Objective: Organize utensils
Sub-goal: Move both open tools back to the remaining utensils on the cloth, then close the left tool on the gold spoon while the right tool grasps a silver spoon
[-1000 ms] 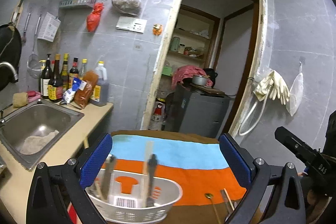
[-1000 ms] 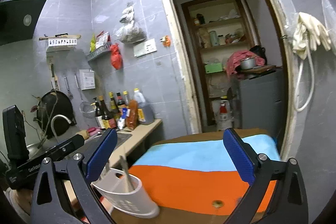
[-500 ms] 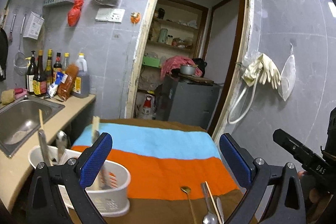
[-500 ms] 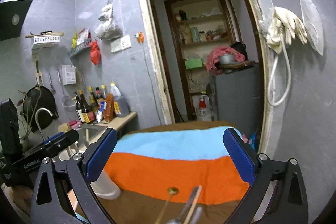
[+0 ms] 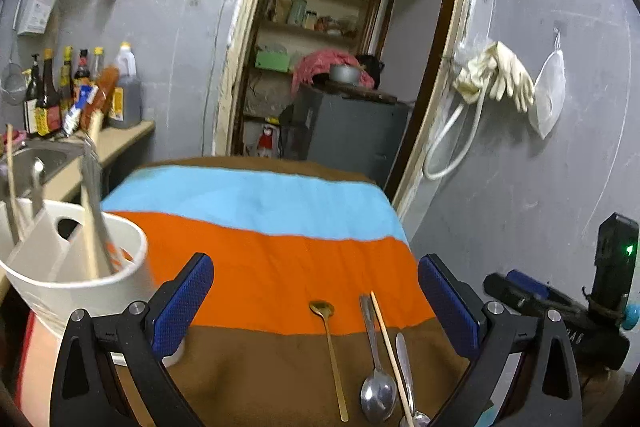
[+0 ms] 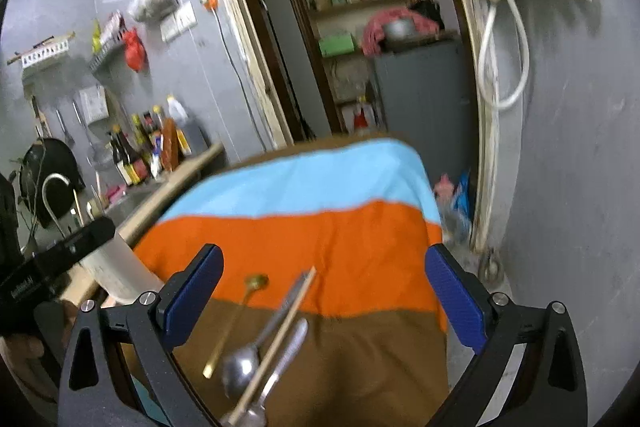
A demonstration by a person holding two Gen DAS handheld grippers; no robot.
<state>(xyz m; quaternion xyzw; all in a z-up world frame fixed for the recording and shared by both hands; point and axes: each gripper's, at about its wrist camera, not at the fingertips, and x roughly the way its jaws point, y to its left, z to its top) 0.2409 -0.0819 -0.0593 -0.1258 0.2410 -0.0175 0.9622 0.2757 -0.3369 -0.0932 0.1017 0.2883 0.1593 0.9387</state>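
Observation:
A white utensil holder [image 5: 76,267] stands at the table's left edge with chopsticks, spoons and other utensils upright in it; its side shows in the right wrist view [image 6: 116,271]. On the brown stripe lie a gold spoon [image 5: 334,347], a silver spoon [image 5: 376,383], a wooden chopstick [image 5: 390,351] and another silver utensil [image 5: 404,359]. They also show in the right wrist view: the gold spoon [image 6: 236,319], the silver spoon [image 6: 244,363], the chopstick [image 6: 280,339]. My left gripper [image 5: 316,303] is open and empty above them. My right gripper [image 6: 324,291] is open and empty above them too.
The table wears a striped blue, orange and brown cloth [image 5: 280,251]. A counter with a sink [image 5: 40,159] and bottles [image 5: 52,95] runs along the left. A doorway [image 5: 340,67] with a grey cabinet is behind. The right gripper's body [image 5: 560,311] is at the right.
Both grippers have swung right and tilted down. The holder has slid to the left edge of the left view, and the loose utensils now lie between the fingers in both views.

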